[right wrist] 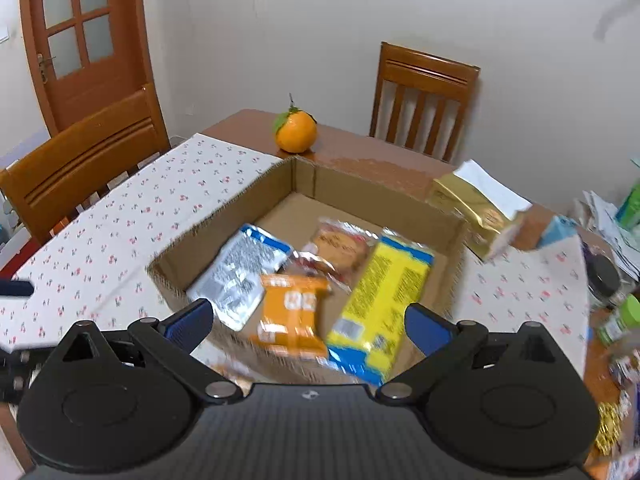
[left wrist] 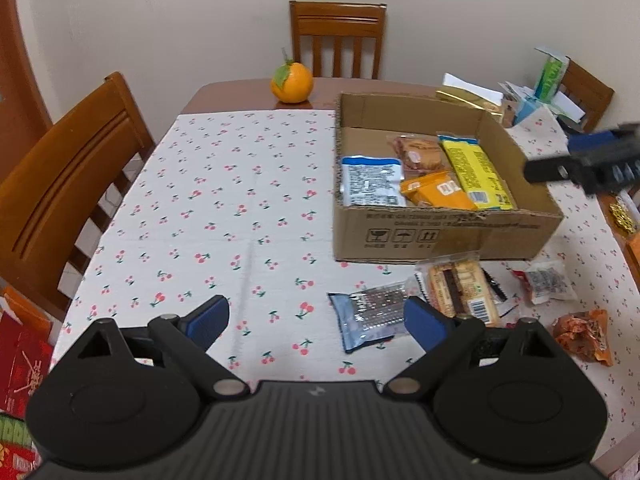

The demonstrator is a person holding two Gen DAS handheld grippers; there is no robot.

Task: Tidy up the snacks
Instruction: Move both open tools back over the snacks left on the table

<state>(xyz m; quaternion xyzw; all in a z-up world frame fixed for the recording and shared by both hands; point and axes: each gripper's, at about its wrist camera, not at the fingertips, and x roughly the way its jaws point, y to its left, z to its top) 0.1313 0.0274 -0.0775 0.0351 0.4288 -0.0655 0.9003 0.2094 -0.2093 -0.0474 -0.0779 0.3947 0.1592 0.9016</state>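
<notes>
Left wrist view: left gripper (left wrist: 318, 322) spread over loose snack packets (left wrist: 368, 318) just before the cardboard box (left wrist: 440, 236) — right gripper (right wrist: 308, 322) spread above it, empty, four packets (right wrist: 294, 314) inside.

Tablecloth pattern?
White tablecloth with small red cherries and green stems; clearest in the left wrist view.

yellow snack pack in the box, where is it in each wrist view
Left wrist: the yellow snack pack lies right of centre, along the right inner side of the cardboard box.
Right wrist: the same pack lies low and right of centre, just ahead of the open jaws.
Shared landmark: the orange on the table beyond the box.
</notes>
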